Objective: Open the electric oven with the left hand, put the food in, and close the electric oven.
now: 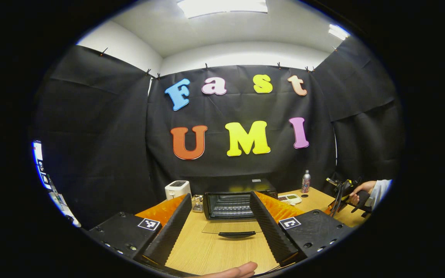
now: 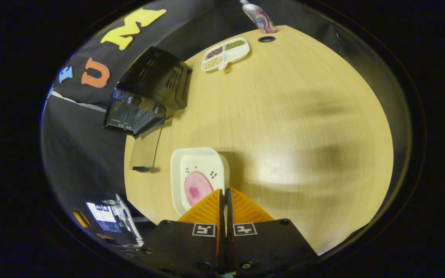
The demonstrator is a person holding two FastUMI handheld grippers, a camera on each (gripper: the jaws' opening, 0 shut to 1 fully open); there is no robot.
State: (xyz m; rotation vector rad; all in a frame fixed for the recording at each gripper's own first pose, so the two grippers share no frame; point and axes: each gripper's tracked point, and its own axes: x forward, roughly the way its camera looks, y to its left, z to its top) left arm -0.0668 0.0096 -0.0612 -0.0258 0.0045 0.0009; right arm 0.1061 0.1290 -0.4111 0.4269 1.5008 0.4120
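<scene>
Oven [image 1: 235, 202] door [image 1: 232, 228] already lying open flat on the bench [image 1: 211, 251], straight ahead of the left tongs [image 1: 222, 227], which are spread wide and gripping nothing. Right tongs [image 2: 225, 197] are pressed closed, empty, hovering at the near edge of the white plate [image 2: 197, 170] carrying the pink food [image 2: 196, 188]. Oven sitting far-left of the plate, mouth facing the bench edge, so right tongs are nearer the food

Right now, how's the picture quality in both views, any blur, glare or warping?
Left gripper view: sharp; ceiling lights blow out to white, and the fisheye bows the booth walls. Right gripper view: the table is curved into a dome, with soft smeared shadows across it; the plate and oven stay reasonably clear.
</scene>
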